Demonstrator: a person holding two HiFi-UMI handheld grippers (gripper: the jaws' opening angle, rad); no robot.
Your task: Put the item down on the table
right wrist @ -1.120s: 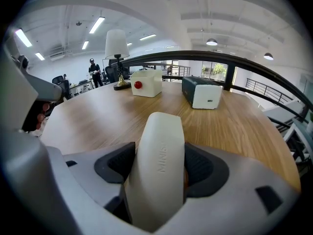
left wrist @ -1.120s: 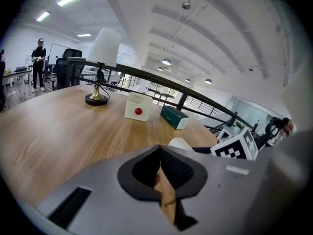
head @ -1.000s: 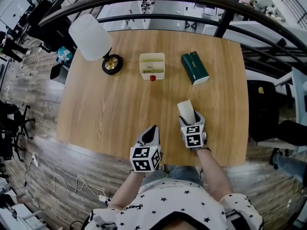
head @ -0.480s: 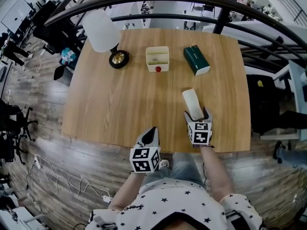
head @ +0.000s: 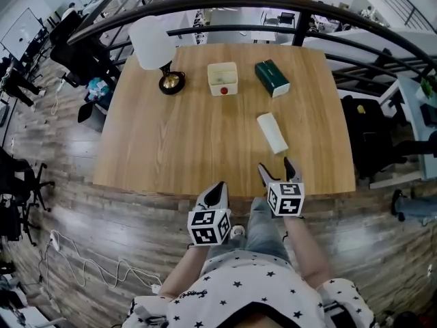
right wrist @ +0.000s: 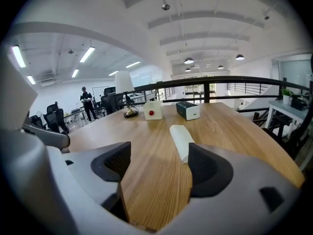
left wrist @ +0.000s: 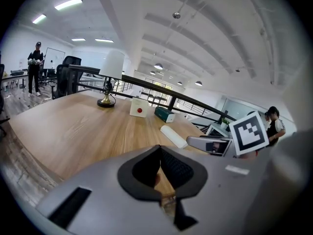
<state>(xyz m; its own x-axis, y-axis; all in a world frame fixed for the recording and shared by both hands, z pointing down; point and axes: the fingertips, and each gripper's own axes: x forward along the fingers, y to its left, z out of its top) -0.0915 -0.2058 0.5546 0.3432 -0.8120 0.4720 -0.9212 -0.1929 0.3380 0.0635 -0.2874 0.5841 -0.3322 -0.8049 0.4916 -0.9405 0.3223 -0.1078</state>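
Note:
The item, a cream white oblong block [head: 272,133], lies flat on the wooden table [head: 171,142], right of its middle. It shows again in the right gripper view [right wrist: 182,141] and small in the left gripper view [left wrist: 173,136]. My right gripper [head: 276,170] stands open at the table's near edge, a short way back from the block, with nothing between its jaws. My left gripper [head: 217,192] hangs shut and empty just off the near edge; its jaws meet in the left gripper view [left wrist: 160,168].
At the far side of the table stand a white-shaded lamp on a brass base [head: 156,50], a small cream box with a red dot [head: 222,79] and a dark green box [head: 272,78]. A black railing [head: 225,2] runs behind. Wooden floor and a cable [head: 89,272] lie at the left.
The right gripper has let go of the white block, opened and drawn back towards the near edge. The block now lies free on the table. The left gripper stayed where it was.

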